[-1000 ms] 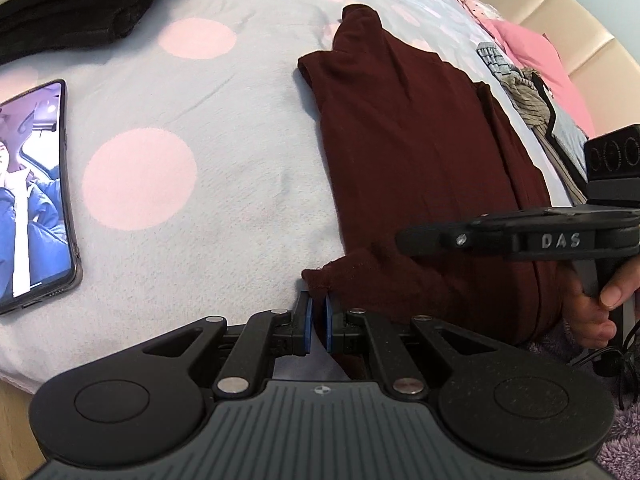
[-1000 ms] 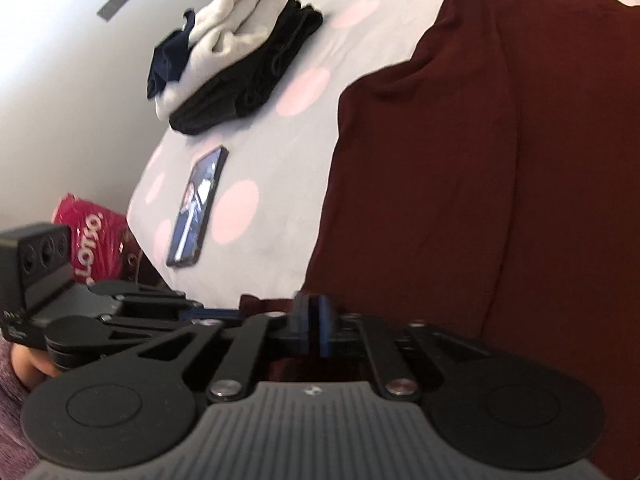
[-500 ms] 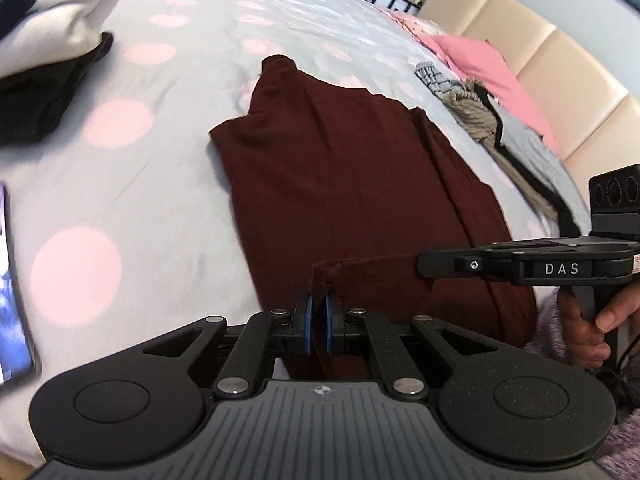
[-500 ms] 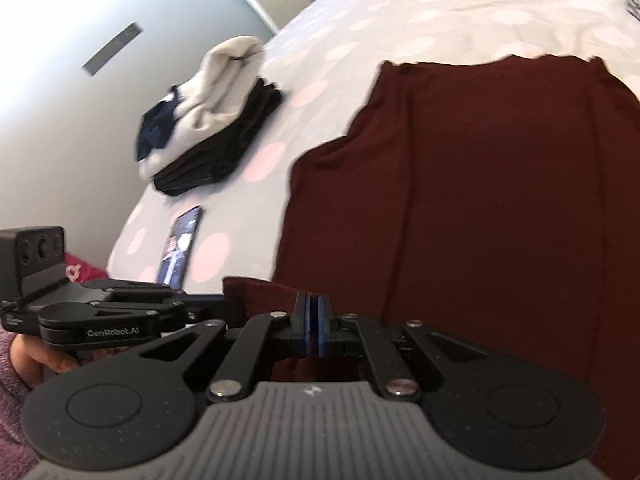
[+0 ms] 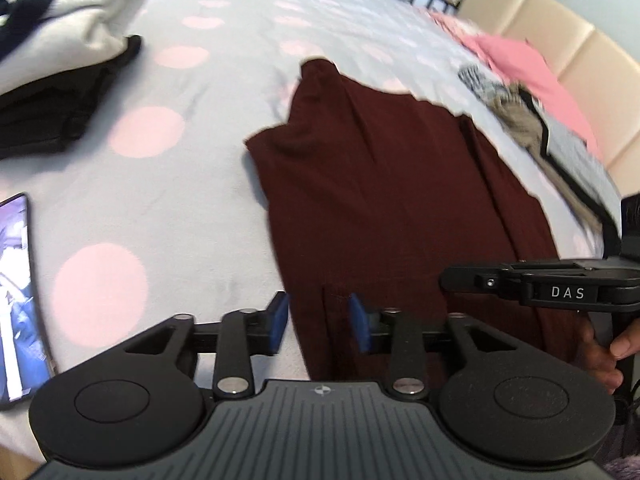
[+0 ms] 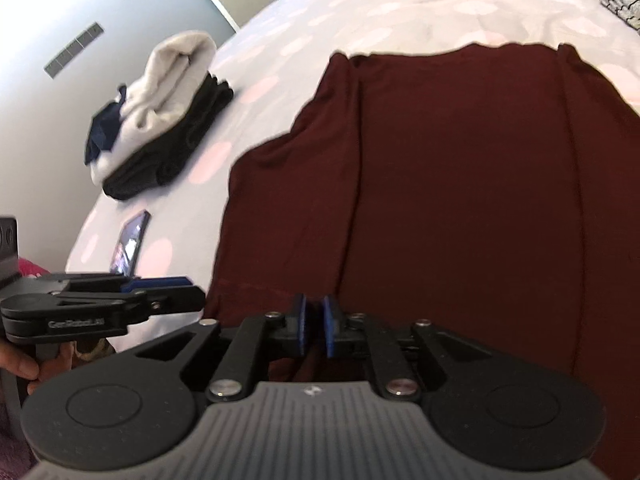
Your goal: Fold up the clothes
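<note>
Polka-dot bedspread (image 5: 168, 216) all around me, pink spots on pale grey, padded headboard (image 5: 560, 52) off at the far right. Spread flat across it is the maroon shirt (image 5: 380, 184), sides already turned in, so it lies as a long strip running straight away from me. My left gripper (image 5: 318, 322) sits at its near left corner, blue pads wide apart, the cloth's edge lying loose between them and nothing pinched. My right gripper (image 6: 313, 330) is over the same near hem, further along; its pads are almost together with a thin gap, and I cannot tell whether any cloth is caught in there. Both tools sit at the near end, left one slightly closer to the corner. So the fold I reckon comes next runs along that long axis: near hem up and over toward the far end. Off to my left, well apart from the shirt, lie a phone (image 5: 16, 300) and a stack of folded clothes (image 6: 160, 120); unfolded garments (image 5: 536, 120) wait by the headboard.
</note>
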`<action>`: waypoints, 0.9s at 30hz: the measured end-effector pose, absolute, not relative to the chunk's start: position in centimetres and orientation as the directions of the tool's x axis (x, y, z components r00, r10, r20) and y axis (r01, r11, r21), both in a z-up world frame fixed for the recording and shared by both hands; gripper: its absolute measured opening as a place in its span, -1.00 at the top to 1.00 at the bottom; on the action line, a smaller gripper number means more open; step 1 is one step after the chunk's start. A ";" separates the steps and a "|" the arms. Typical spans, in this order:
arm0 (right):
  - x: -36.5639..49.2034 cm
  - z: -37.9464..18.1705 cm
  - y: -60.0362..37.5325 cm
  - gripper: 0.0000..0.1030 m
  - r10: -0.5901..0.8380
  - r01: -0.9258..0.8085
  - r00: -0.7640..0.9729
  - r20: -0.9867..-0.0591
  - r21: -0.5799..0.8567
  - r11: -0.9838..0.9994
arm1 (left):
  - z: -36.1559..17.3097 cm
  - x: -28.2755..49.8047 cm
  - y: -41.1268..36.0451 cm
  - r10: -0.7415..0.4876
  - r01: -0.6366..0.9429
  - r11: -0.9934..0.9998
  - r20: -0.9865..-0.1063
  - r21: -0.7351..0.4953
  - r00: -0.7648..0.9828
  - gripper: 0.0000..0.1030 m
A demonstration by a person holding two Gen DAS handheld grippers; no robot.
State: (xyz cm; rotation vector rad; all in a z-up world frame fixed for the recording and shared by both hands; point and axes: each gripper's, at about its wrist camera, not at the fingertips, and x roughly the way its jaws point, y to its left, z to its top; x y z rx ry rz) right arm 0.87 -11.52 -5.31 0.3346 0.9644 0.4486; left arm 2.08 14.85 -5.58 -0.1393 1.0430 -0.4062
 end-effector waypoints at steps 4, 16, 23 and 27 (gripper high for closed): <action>0.1 -4.9 -12.4 0.52 0.514 -0.212 0.501 -0.696 0.477 0.853 | -5.3 -0.2 15.4 -0.409 0.262 0.909 -0.817 -0.325 0.407 0.37; 0.5 -5.8 -9.6 0.82 0.512 -0.278 0.446 -0.734 0.430 0.859 | -6.6 -3.4 13.6 -0.404 0.342 0.888 -0.876 -0.307 0.264 0.69; 0.5 -5.4 -8.6 0.89 0.485 -0.331 0.490 -0.725 0.359 0.872 | -7.8 -3.5 13.7 -0.372 0.331 0.899 -0.900 -0.288 0.227 0.92; 0.6 -5.9 -9.0 0.74 0.468 -0.292 0.475 -0.745 0.368 0.883 | -7.6 -3.6 14.0 -0.368 0.319 0.903 -0.900 -0.287 0.234 0.91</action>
